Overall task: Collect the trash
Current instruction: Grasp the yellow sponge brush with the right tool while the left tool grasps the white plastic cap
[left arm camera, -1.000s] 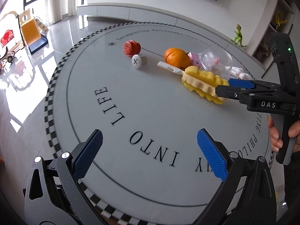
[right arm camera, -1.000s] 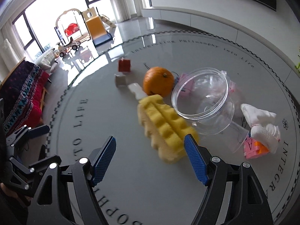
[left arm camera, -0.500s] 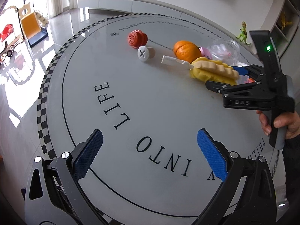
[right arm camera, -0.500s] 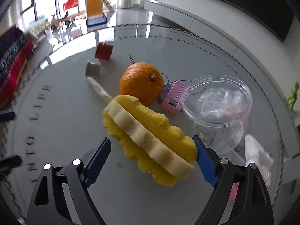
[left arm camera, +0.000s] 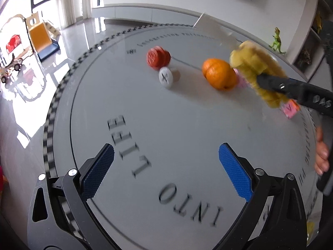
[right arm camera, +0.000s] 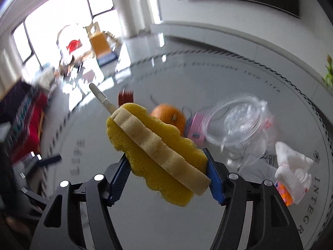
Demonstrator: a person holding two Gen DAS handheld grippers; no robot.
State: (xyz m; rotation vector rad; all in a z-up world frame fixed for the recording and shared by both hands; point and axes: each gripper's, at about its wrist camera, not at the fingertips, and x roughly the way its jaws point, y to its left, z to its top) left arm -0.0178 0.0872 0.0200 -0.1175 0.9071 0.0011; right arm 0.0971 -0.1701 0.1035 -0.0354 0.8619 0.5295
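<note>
My right gripper [right arm camera: 166, 177] is shut on a yellow sponge brush [right arm camera: 158, 154] with a pale strip and a white handle, and holds it above the round grey table [right arm camera: 239, 79]. In the left wrist view the sponge brush [left arm camera: 256, 70] hangs blurred in the right gripper [left arm camera: 268, 83] over the table's right side. My left gripper [left arm camera: 166, 170] is open and empty above the table's near part. An orange [left arm camera: 219, 74], a red cap [left arm camera: 157, 57] and a white cap [left arm camera: 166, 77] lie on the table.
A clear plastic jar [right arm camera: 235, 123] with a bag in it, a pink block [right arm camera: 195, 129], crumpled white tissue [right arm camera: 291, 170] and an orange block [right arm camera: 285, 193] lie at the right. The orange [right arm camera: 168, 116] sits behind the sponge. Toys stand on the floor beyond.
My right gripper has shut on the sponge brush and lifted it off the table. The left gripper has stayed open and shifted a little.
</note>
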